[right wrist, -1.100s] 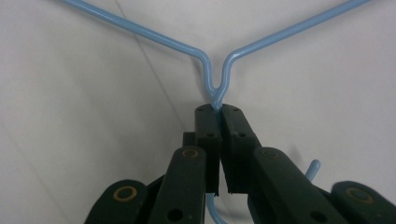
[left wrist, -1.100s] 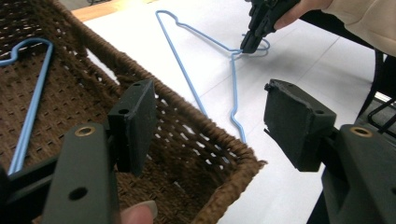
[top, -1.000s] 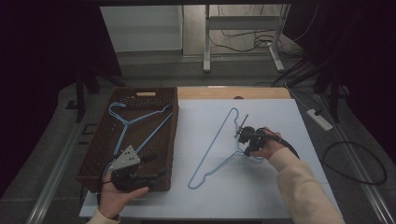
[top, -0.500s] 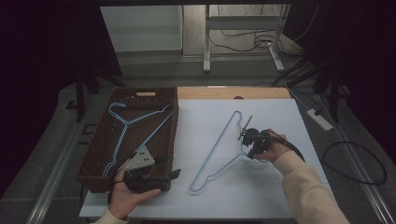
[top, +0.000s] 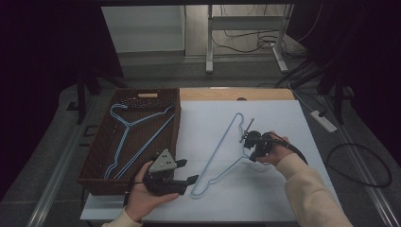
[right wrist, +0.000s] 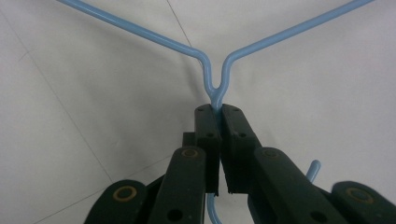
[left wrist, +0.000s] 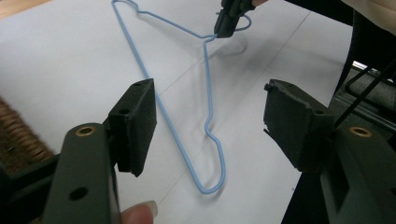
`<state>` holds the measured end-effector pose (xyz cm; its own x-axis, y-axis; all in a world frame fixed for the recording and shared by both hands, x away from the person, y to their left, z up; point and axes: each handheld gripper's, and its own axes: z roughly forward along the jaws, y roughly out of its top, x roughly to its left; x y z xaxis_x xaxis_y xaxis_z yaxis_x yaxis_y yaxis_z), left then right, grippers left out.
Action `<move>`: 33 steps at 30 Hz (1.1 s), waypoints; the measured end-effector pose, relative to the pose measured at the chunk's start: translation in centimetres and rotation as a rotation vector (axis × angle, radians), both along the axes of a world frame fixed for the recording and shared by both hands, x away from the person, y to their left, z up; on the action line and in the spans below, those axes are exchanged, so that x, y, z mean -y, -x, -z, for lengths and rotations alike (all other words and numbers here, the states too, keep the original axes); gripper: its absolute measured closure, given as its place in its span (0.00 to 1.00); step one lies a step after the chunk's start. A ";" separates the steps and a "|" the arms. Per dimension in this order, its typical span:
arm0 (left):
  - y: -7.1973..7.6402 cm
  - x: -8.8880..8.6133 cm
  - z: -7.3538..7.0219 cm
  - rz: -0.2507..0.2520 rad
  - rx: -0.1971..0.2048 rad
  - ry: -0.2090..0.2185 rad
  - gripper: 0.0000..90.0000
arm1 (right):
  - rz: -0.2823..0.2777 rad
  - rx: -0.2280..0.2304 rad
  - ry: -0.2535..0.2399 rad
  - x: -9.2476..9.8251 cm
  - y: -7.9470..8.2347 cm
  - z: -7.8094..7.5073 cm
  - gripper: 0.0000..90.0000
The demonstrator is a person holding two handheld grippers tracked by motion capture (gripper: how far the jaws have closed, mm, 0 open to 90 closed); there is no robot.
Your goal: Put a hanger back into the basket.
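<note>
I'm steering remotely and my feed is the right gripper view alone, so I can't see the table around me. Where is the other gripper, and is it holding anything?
Observer: The left gripper is near the table's front edge, beside the wicker basket, open and holding nothing.
Operator: Is it aimed at my hanger?
Observer: Yes. In the left gripper view, the blue hanger lies on the white sheet between its spread jaws, one rounded end nearest them.
Operator: Is there anything in that basket?
Observer: Another blue hanger lies inside it.
Operator: Where am I gripping mine?
Observer: The right gripper is shut on the neck, just under the hook.
</note>
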<state>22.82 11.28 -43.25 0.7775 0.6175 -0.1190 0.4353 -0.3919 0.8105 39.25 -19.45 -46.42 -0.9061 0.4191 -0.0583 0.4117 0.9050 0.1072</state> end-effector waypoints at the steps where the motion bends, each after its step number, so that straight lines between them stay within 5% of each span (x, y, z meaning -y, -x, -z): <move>1: -0.1 0.2 0.1 0.002 -0.002 -0.001 0.39 | -0.001 -0.001 0.000 0.0 0.0 0.0 0.96; 10: -0.7 2.2 0.6 0.031 -0.019 -0.016 0.39 | 0.002 0.003 -0.006 0.1 0.1 0.0 0.96; 19: -1.8 6.2 2.4 0.096 -0.063 -0.069 0.38 | 0.000 0.004 -0.004 0.2 0.3 0.0 0.96; 33: -4.1 8.4 5.3 0.066 -0.115 -0.134 0.39 | -0.007 0.008 0.000 -0.1 0.3 0.3 0.96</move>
